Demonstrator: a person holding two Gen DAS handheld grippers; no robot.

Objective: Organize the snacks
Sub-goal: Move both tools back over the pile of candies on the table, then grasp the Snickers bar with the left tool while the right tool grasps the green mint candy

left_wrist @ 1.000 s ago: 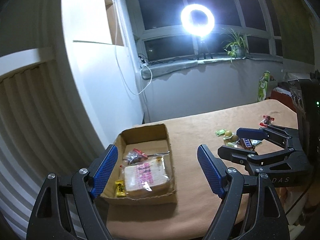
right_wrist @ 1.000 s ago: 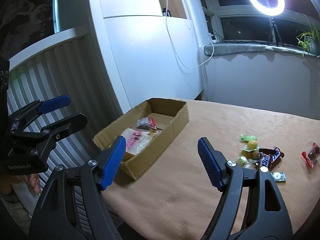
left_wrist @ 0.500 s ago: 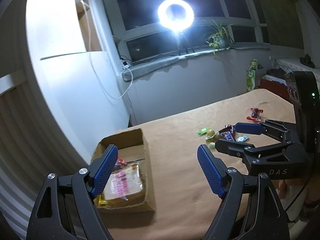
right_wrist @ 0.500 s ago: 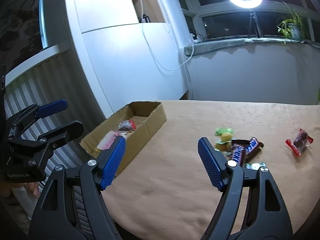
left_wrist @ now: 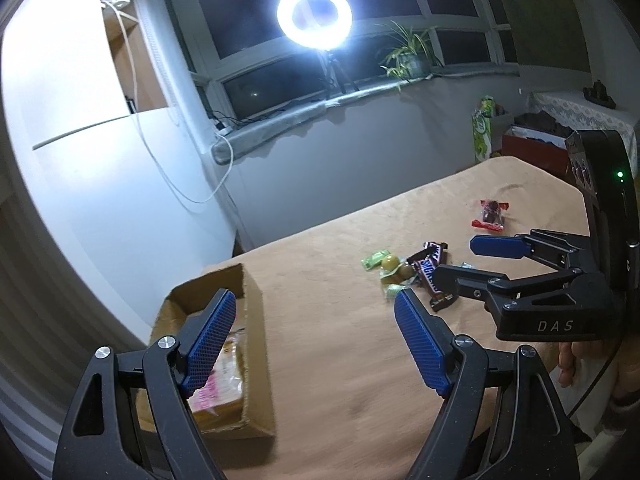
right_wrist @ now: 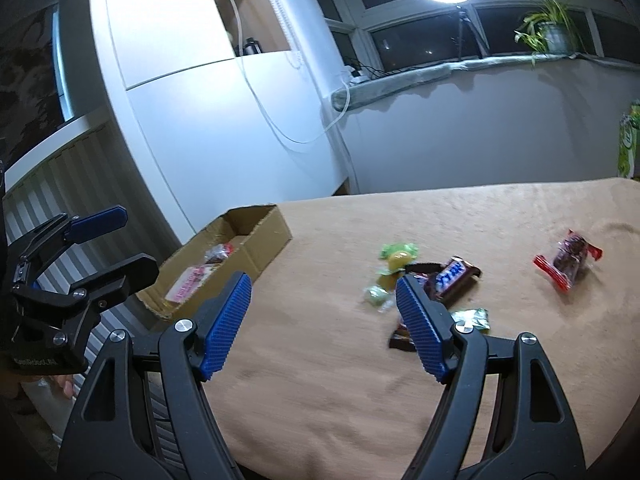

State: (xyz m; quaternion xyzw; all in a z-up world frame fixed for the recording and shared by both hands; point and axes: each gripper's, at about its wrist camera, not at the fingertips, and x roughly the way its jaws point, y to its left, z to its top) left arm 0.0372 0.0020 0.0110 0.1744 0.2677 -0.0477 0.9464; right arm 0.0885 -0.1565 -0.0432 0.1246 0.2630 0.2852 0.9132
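A cardboard box (left_wrist: pixel 256 360) (right_wrist: pixel 264 240) sits at the table's left edge and holds a pink-labelled packet (right_wrist: pixel 188 286) and a small red-wrapped snack (right_wrist: pixel 218 252). A heap of loose snacks lies mid-table: a Snickers bar (right_wrist: pixel 452 280) (left_wrist: pixel 428 268), green and yellow candies (right_wrist: pixel 396 256) (left_wrist: pixel 384 262). A red-ended packet (right_wrist: pixel 568 264) (left_wrist: pixel 492 216) lies apart to the right. My left gripper (left_wrist: pixel 316 340) is open and empty, above the table by the box. My right gripper (right_wrist: pixel 324 320) is open and empty, just short of the heap.
The table (right_wrist: pixel 340 400) has a tan cloth cover. A white cabinet (right_wrist: pixel 200 100) and ribbed wall stand left of the box. A ring light (left_wrist: pixel 314 12) and a plant (left_wrist: pixel 408 56) are at the window sill. A green carton (left_wrist: pixel 482 128) stands beyond the table's far right.
Both grippers have swung right, away from the box and toward the snack heap. The box has slid to the left of both views. Both stay open.
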